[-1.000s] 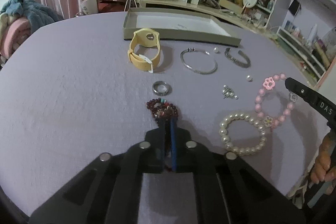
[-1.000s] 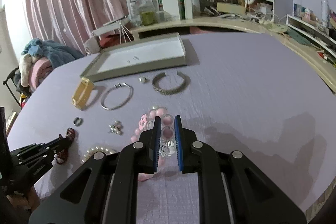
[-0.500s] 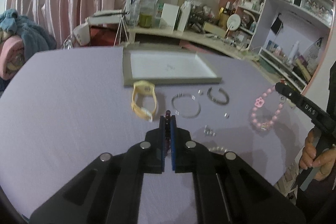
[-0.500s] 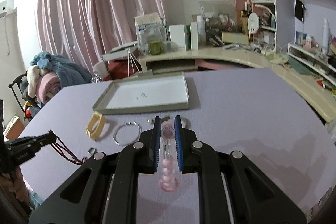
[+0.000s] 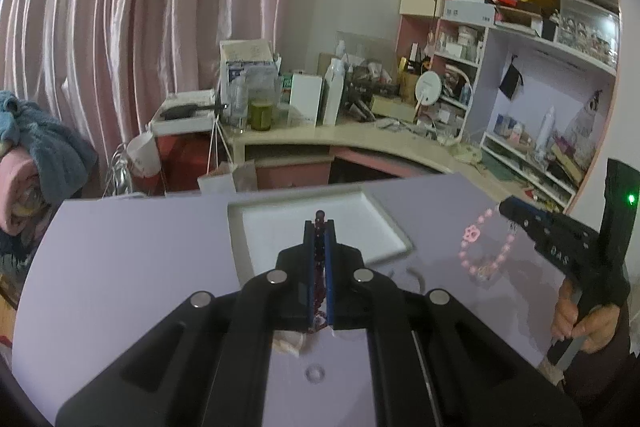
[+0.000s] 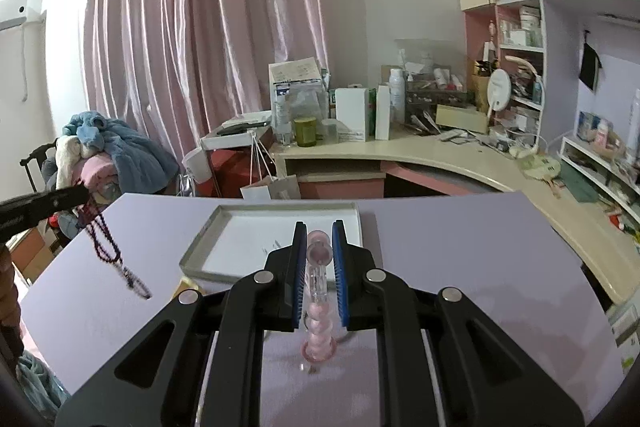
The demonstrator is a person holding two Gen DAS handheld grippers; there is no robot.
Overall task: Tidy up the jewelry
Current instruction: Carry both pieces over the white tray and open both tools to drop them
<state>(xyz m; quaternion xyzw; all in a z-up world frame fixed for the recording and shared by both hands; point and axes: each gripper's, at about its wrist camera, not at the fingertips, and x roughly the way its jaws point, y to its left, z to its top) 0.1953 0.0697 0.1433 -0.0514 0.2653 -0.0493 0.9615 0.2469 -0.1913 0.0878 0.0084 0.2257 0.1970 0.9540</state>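
My left gripper (image 5: 319, 227) is shut on a dark red bead bracelet (image 5: 319, 259) and holds it in the air in front of the shallow grey tray (image 5: 240, 247). From the right wrist view the bracelet (image 6: 105, 243) hangs from the left gripper (image 6: 78, 193) at the left. My right gripper (image 6: 319, 231) is shut on a pink bead bracelet (image 6: 319, 327), which hangs below it, near the tray (image 6: 200, 247). In the left wrist view the pink bracelet (image 5: 486, 247) dangles from the right gripper (image 5: 506, 207).
A lilac table (image 6: 460, 267) carries the tray, whose white floor (image 5: 360, 227) is bare. A yellow watch band (image 6: 185, 285) and a silver cuff (image 5: 416, 277) peek out beside my grippers. A cluttered desk (image 6: 440, 151) and shelves (image 5: 540, 67) stand behind.
Both grippers have lifted their bracelets off the table and risen, moving toward the tray. The rest of the jewelry has dropped out of view below the grippers.
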